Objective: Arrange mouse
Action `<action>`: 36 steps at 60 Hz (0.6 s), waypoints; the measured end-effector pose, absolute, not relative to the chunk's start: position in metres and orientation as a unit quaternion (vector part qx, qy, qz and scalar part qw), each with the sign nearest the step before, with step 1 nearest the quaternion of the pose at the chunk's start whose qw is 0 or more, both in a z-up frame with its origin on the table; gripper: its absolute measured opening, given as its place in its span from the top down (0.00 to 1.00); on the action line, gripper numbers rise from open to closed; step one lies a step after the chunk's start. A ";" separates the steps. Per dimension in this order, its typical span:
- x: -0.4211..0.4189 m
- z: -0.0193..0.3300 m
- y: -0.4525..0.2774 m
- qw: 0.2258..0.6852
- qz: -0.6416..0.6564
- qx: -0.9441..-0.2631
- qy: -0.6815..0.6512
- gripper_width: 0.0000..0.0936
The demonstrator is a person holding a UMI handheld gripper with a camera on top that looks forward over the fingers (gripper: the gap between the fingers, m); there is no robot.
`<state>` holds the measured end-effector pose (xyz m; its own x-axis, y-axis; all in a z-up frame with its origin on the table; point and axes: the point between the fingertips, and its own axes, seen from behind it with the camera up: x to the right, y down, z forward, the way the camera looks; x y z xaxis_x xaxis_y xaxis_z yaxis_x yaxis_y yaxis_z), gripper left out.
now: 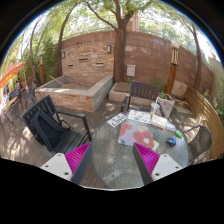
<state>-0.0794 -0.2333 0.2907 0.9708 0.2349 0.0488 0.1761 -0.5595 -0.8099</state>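
Gripper view shows the claw [112, 158] gaping, empty, approaching the table [105, 160]; next, locating the mouse among clutter.

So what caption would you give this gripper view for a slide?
Open gripper held above a glass patio table strewn with magazines, brick wall beyond.
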 end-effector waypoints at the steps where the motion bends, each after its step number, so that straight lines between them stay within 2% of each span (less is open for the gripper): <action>1: -0.079 0.289 -0.235 0.454 0.032 -0.883 -0.114 0.09; 6: -0.066 0.280 -0.236 0.450 0.030 -0.887 -0.103 0.09; 7: -0.051 0.266 -0.224 0.450 0.029 -0.887 -0.102 0.09; 18: 0.029 0.204 -0.212 0.430 -0.005 -0.899 -0.084 0.10; 23: 0.081 0.161 -0.195 0.412 -0.030 -0.908 -0.070 0.10; 36: 0.234 0.094 -0.131 0.400 -0.089 -0.912 -0.027 0.09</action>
